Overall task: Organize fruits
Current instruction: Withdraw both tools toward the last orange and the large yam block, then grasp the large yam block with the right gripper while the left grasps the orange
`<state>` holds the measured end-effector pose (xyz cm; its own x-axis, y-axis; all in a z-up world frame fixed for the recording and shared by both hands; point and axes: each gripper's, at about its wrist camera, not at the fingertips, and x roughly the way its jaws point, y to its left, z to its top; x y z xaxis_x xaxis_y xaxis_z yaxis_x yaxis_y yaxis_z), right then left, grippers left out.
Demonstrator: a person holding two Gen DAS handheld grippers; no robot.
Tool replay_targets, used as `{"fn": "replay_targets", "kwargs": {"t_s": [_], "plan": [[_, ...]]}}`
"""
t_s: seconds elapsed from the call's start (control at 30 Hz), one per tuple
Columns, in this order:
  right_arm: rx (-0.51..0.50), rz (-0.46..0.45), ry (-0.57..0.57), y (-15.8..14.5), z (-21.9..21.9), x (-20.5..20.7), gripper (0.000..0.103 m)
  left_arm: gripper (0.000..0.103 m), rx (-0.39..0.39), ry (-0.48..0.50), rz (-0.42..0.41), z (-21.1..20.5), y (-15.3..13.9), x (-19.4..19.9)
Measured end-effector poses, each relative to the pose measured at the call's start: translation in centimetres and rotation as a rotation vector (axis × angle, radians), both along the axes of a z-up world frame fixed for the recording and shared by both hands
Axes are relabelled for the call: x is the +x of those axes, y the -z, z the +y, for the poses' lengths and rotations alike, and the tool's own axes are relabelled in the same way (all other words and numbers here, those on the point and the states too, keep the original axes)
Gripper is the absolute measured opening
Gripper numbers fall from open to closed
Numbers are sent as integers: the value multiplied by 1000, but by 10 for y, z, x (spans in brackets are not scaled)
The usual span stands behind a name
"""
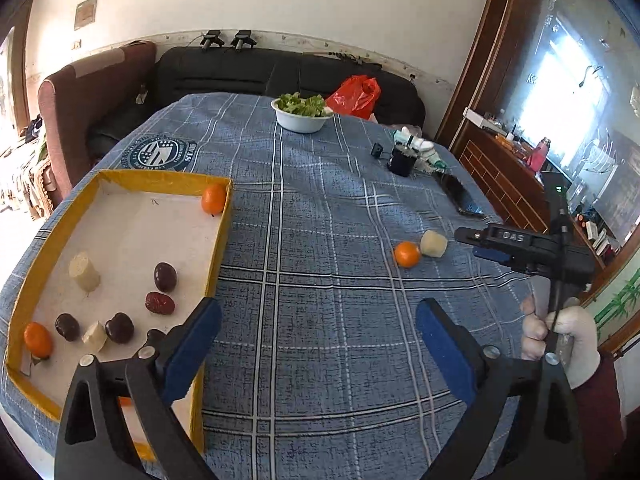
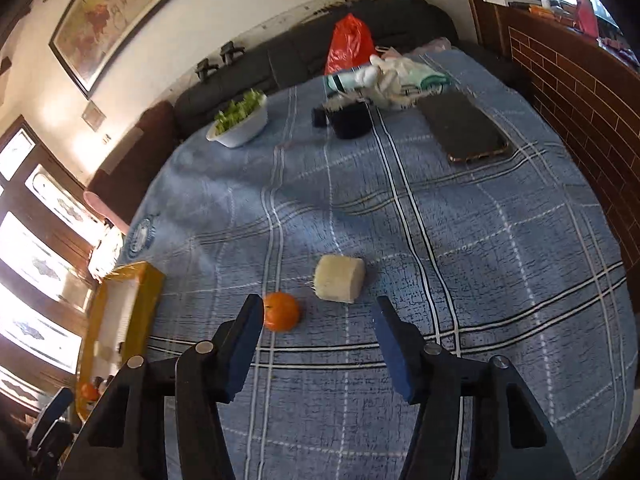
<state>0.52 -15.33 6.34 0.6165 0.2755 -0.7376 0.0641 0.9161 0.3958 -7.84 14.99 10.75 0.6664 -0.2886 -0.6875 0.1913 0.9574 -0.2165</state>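
A yellow-rimmed box (image 1: 160, 178) lies at the left on the blue plaid cloth, holding two oranges (image 1: 213, 199), pale cut pieces (image 1: 84, 272) and several dark red fruits (image 1: 165, 277). My left gripper (image 1: 318, 320) hovers wide open beside the box's near right corner, nothing between its fingers. On the cloth to the right lie a loose orange (image 1: 407, 254) (image 2: 281, 311) and a pale cylindrical piece (image 1: 433, 243) (image 2: 339, 278). My right gripper (image 2: 318, 318) stands open just in front of these two, its left finger next to the orange, gripping nothing. It also shows in the left wrist view (image 1: 480, 242), held by a gloved hand (image 1: 560, 336).
A white bowl of greens (image 1: 303, 114) (image 2: 240, 122) and a red bag (image 1: 356, 96) stand at the far edge. A black cup (image 1: 402, 158), a white-green bag (image 2: 396, 76) and a dark phone (image 2: 464, 128) lie at the far right. A sofa and a wooden cabinet border the table.
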Motion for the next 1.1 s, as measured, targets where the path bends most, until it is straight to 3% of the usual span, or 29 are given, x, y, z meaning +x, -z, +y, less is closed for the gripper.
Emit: {"fn": "replay_targets", "kwargs": {"t_s": [0.1,0.3,0.33,0.37,0.4,0.53,0.77,0.9,1.07,1.1], "plan": [[-38,32,21,25,2,23,61,92,-3,-2,29,-2,10,14],[-52,19,34,38,4,43,60,81,-2,53,78,-21,26,40],[-51,18,38,40,6,46,58,80,2,64,83,-25,28,42],[-45,20,40,43,6,50,45,80,12,81,91,-32,32,45],[-37,26,41,46,6,52,41,80,22,93,96,-39,34,48],[6,-14,56,49,-1,45,40,80,73,138,114,-67,45,66],[102,-65,94,44,-28,35,40,79,68,219,153,-123,68,109],[110,-70,109,44,-38,36,40,69,95,239,156,-152,80,125],[115,-70,105,43,-37,38,40,69,117,241,151,-167,90,138],[108,-73,101,42,-36,38,40,64,121,242,151,-169,91,140]]}}
